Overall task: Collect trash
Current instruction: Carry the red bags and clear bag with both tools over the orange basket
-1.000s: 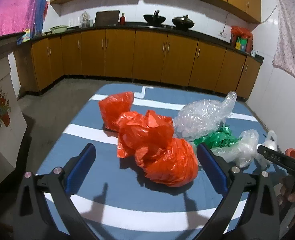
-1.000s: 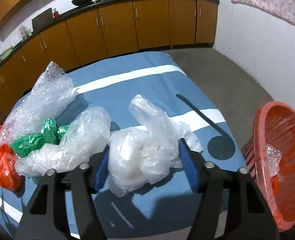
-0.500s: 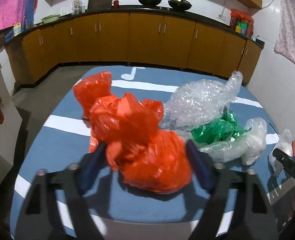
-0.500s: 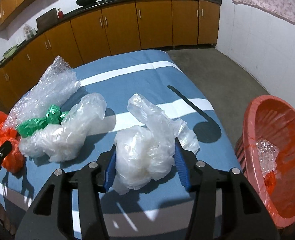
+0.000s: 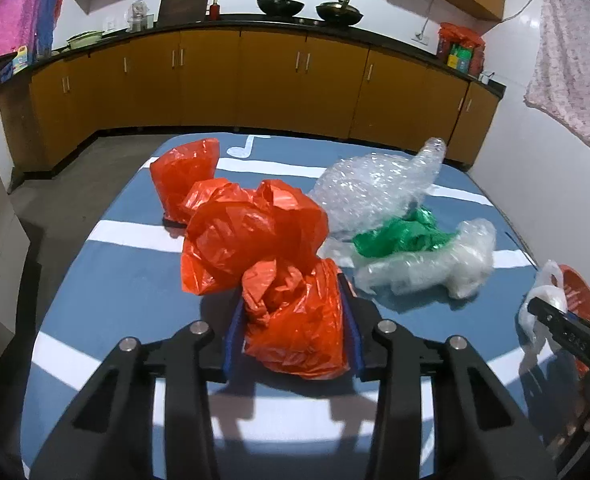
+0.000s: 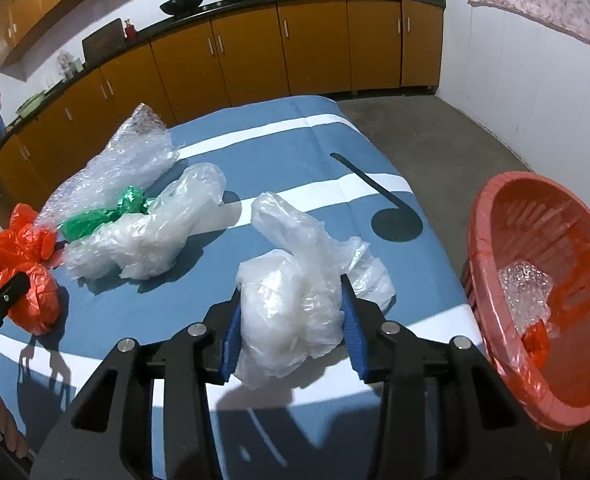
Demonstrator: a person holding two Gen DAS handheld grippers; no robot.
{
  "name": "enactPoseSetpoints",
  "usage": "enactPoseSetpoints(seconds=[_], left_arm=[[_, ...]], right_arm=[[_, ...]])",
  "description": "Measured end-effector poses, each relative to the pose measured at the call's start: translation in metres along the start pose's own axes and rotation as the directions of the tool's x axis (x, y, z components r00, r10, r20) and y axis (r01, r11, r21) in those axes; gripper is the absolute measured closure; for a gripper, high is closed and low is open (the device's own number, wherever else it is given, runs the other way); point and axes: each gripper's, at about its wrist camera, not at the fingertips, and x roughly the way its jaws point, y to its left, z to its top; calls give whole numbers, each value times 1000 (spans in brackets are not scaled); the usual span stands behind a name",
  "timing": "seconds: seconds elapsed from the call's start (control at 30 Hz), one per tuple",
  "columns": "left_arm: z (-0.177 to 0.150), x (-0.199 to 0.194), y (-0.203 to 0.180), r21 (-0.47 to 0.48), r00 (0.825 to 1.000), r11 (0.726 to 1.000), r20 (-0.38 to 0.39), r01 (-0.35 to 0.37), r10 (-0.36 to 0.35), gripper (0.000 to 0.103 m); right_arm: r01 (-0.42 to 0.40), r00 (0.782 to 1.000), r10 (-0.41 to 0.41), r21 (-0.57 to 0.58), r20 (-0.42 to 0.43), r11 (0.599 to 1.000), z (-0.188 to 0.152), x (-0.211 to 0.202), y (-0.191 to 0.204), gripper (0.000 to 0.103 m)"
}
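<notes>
My left gripper [image 5: 291,316] is shut on an orange plastic bag [image 5: 295,320] at the near edge of the blue table [image 5: 127,264]. More orange bag [image 5: 251,232] bulges behind it, and another orange bag [image 5: 185,176] stands farther back. My right gripper [image 6: 293,320] is shut on a clear white plastic bag [image 6: 295,296]. The orange basket [image 6: 543,280] stands to its right off the table edge, with bubble wrap and an orange scrap inside.
Bubble wrap [image 5: 375,188], a green bag [image 5: 399,236] and a clear bag [image 5: 435,264] lie mid-table. They also show in the right wrist view: bubble wrap [image 6: 115,168], green bag [image 6: 103,212], clear bag [image 6: 151,232]. Brown cabinets [image 5: 255,80] line the far wall.
My left gripper has moved in around the orange bag and closed on it. My right gripper has closed tighter on the clear white bag and shifted toward the basket.
</notes>
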Motion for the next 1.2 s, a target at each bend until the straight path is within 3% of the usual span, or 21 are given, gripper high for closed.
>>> enactPoseSetpoints(seconds=[0.5,1.2], left_arm=[[-2,-50,-17,35,996,997,57,71,-73,64],[1,-73,-111,160,966,958,68,237,-250,64]], right_arm=[[-5,996,4,13,89,1000,-6,-52,-17,62],[91,971,-101,57,216,994,-17,-119,-70,62]])
